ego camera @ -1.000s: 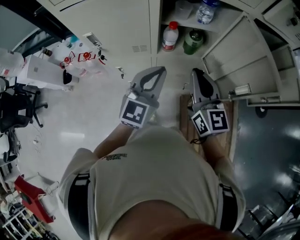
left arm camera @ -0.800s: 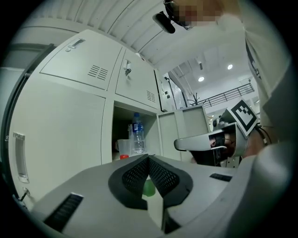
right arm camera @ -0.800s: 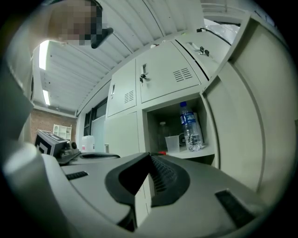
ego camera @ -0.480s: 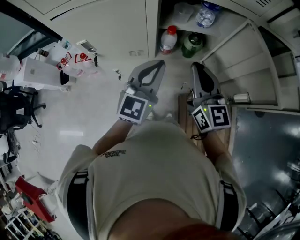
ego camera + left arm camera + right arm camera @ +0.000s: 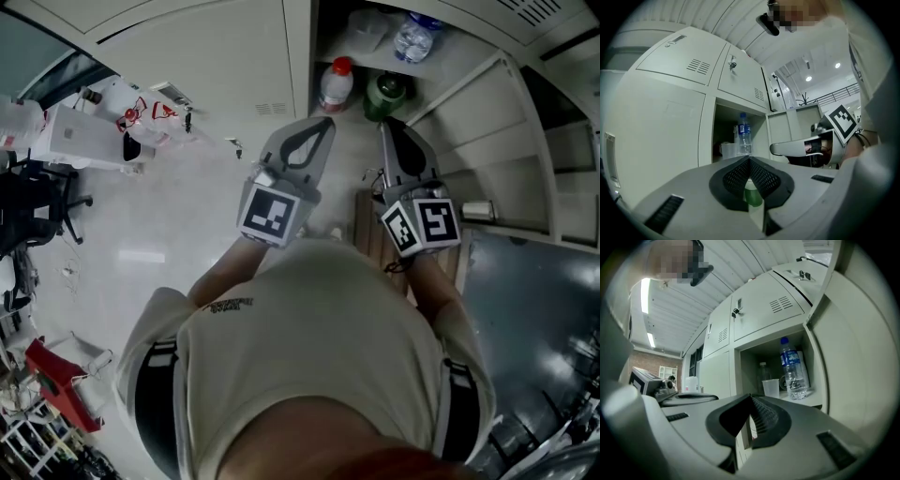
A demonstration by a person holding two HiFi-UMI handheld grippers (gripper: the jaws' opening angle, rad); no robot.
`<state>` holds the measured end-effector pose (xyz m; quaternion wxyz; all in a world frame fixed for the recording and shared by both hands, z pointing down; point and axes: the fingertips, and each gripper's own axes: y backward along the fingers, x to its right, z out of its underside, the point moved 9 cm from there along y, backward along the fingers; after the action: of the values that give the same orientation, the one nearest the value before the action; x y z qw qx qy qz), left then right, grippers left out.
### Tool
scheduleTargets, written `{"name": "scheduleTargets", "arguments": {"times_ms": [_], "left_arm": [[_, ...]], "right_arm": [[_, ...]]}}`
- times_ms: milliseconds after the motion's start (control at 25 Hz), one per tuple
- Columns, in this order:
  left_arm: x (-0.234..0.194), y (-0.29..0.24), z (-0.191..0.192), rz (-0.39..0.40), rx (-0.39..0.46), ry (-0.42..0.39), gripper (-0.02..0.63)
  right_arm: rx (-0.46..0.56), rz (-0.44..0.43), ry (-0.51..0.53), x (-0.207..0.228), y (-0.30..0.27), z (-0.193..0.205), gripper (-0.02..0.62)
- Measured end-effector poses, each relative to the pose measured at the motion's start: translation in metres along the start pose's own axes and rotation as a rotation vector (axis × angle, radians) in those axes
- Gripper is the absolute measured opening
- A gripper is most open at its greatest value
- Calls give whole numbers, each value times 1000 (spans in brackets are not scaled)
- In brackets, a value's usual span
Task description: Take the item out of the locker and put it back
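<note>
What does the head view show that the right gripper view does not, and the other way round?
Only the head view: the green container and a black office chair. Only the right gripper view: a brick wall and ceiling lights. Both: the blue-labelled water bottle in the open locker.

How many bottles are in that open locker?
4: upper shelf, a water bottle and a dim clear bottle behind the cup; lower shelf, a red-capped white bottle and a green bottle. Others may be hidden.
</note>
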<state>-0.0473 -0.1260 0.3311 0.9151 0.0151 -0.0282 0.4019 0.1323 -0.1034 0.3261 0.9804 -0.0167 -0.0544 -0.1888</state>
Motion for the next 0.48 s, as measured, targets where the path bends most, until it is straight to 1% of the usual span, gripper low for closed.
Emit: {"name": "scheduleTargets", "arguments": {"times_ms": [160,200,240,360,440,480], "left_arm": [[-4,-8,-1,-18,-1,13,12],[-5,-10,-2,-23,0,12,12],[-7,-13,-3,-28,2,8,12],[-12,-20,-7,-46,12,-5,12],[-16,-25,-10,-58,19,-6,12],[-19,-28,-12,-62,26,-7,12]], "right_arm": [[-10,4,18,7,-11,-3,11],[-11,5,21,9,-14,-4,43],[-14,5,22,10,-16,-4,57],[-18,5,22,15,-26,-6,58],[-18,4,36,17,-35,-9,116],[-15,6,47,18,-41,-13,129]]}}
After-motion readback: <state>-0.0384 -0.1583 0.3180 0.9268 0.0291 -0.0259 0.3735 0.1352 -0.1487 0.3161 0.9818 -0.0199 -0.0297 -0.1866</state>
